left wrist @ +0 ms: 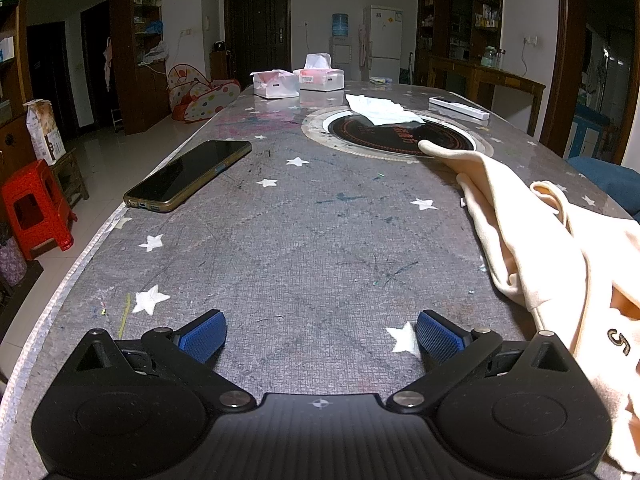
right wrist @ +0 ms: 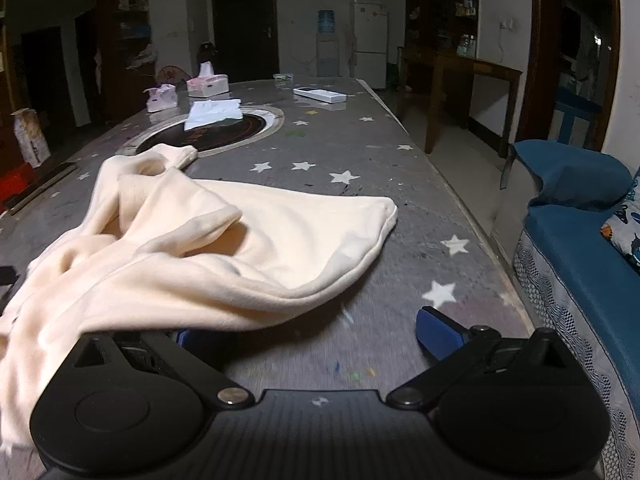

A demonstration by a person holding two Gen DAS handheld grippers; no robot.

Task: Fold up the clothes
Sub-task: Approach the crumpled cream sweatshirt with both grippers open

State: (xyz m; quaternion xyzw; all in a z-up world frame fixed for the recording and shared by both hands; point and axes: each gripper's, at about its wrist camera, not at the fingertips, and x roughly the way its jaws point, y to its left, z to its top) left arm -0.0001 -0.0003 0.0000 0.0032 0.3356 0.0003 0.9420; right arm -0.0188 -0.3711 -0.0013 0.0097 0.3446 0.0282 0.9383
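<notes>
Cream garment [right wrist: 224,240] lies rumpled on the star-print table [left wrist: 304,240], neither gripper holding it.

The left gripper [left wrist: 320,340] hovers with fingers spread over bare cloth-cover, the garment just to its right. The right gripper [right wrist: 320,332] is spread too, its left finger [right wrist: 192,336] tucked under a fold. Closing now might pinch several layers and drag the heap crooked. Only the left view shows the phone [left wrist: 188,174] near the edge; only the right shows the blue sofa [right wrist: 580,240].
</notes>
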